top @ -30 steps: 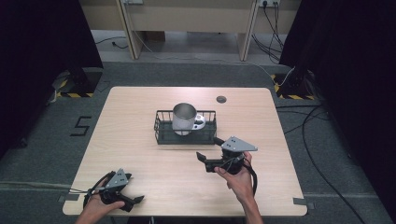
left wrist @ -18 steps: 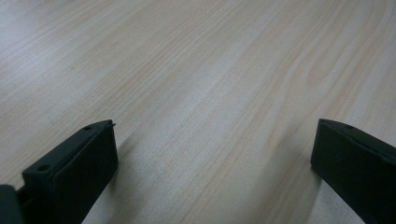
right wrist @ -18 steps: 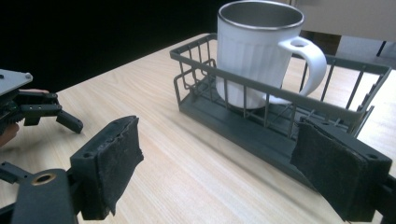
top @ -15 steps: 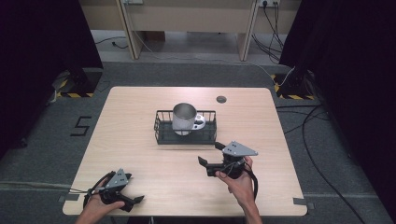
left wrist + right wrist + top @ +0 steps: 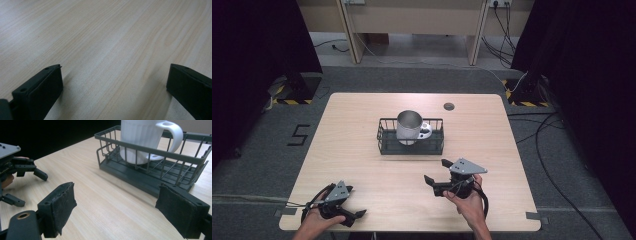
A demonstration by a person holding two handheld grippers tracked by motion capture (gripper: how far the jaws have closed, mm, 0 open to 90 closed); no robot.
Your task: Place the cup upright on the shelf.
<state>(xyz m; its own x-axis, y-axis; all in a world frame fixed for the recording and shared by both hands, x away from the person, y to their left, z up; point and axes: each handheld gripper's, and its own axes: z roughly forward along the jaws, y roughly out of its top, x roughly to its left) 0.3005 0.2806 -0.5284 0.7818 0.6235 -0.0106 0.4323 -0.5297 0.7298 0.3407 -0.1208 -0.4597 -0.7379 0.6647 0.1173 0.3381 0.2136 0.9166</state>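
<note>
Item: white ribbed mug (image 5: 147, 138), standing in the dark wire basket (image 5: 410, 143) at the table (image 5: 352, 150) centre.

Right gripper (image 5: 438, 171): jaws wide apart, empty, near the front edge, facing the basket.

Left gripper (image 5: 353, 202): jaws wide, empty, front-left corner.

Status, judged: mug untouched; approach, grasp and lift-out all remain.

The left gripper (image 5: 113, 85) holds its black fingers (image 5: 41, 92) wide apart over the bare wooden table (image 5: 105, 37).

I'm working in a lab. Black curtains (image 5: 257, 55) flank the table (image 5: 357, 125). Hazard tape (image 5: 287, 101) and cables (image 5: 557, 130) cross the floor.
</note>
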